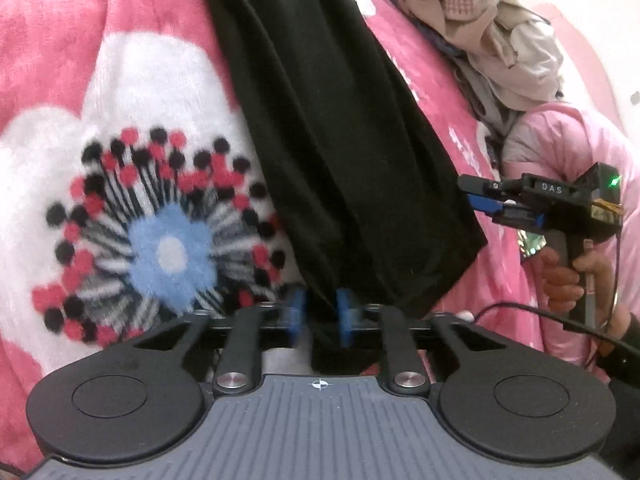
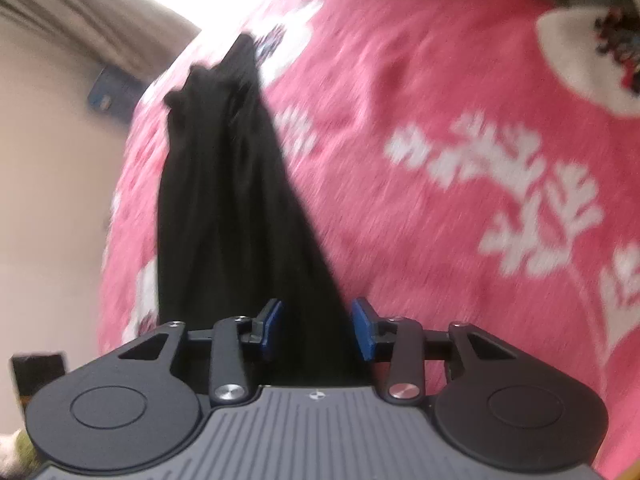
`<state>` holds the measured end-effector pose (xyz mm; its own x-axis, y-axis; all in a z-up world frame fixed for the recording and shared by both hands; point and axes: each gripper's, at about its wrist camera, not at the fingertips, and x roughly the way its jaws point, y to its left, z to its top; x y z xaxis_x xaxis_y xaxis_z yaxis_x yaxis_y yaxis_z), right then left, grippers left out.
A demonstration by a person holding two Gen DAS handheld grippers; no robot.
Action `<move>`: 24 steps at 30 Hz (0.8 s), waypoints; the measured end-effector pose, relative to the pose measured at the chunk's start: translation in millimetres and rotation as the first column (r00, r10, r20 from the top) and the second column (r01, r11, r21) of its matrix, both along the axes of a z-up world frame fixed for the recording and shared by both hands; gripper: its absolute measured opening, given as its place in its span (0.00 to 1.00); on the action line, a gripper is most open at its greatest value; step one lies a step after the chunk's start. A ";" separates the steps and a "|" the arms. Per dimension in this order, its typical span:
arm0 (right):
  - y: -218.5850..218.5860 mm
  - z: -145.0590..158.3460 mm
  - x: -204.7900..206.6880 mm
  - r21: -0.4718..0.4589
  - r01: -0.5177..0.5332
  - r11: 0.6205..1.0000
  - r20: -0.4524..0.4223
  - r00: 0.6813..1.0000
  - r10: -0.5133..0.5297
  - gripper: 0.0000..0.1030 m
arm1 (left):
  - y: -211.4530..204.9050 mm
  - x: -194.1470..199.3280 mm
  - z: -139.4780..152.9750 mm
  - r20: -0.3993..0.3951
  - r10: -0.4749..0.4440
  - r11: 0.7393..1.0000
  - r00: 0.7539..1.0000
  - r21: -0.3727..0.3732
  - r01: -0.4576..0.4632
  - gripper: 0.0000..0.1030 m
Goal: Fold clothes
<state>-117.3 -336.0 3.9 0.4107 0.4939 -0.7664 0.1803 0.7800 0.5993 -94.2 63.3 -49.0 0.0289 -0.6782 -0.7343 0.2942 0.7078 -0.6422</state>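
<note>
A long black garment [image 1: 340, 128] lies stretched across a pink fleece blanket [image 1: 60, 40] printed with a big white flower. My left gripper [image 1: 320, 314] is at the garment's near end, its blue pads shut on a bunch of the black cloth. At the right edge of that view a hand holds my right gripper [image 1: 472, 193], side on and just off the garment's right edge. In the right wrist view the black garment [image 2: 224, 200] runs away from my right gripper [image 2: 319, 328]. Its blue pads [image 2: 362, 330] stand apart, with cloth lying between them unpinched.
A heap of beige and grey clothes [image 1: 488, 28] sits at the blanket's far right, with a shiny pink quilted item [image 1: 568, 140] beside it. A black cable [image 1: 540, 316] trails from the hand [image 1: 560, 276]. The blanket's [image 2: 440, 100] edge drops to a beige floor [image 2: 52, 180] on the left.
</note>
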 end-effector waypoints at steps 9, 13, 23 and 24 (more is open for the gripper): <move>-0.6 29.8 -12.6 0.048 -0.060 0.997 0.041 0.997 0.058 0.05 | 12.1 0.6 -4.9 -0.148 0.004 0.995 0.989 -0.101 -0.019 0.03; -4.8 43.8 -19.0 0.022 -0.075 0.997 0.062 0.995 0.073 0.05 | 26.3 5.2 3.9 -0.168 -0.019 0.985 0.986 -0.172 -0.010 0.03; -6.6 31.7 -22.8 0.025 -0.050 0.998 0.019 0.999 0.050 0.05 | 27.1 -6.4 -21.5 -0.229 -0.099 0.984 0.968 -0.165 0.062 0.03; -5.5 25.7 -22.0 -0.028 -0.063 0.998 -0.008 0.998 0.063 0.05 | 25.9 -8.9 -20.8 -0.218 -0.119 0.986 0.969 -0.143 0.089 0.03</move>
<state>-139.2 -341.5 29.6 0.3741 0.4963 -0.7834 0.1348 0.8067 0.5754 -103.1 89.2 -69.8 -0.2027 -0.7591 -0.6186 0.1995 0.5865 -0.7850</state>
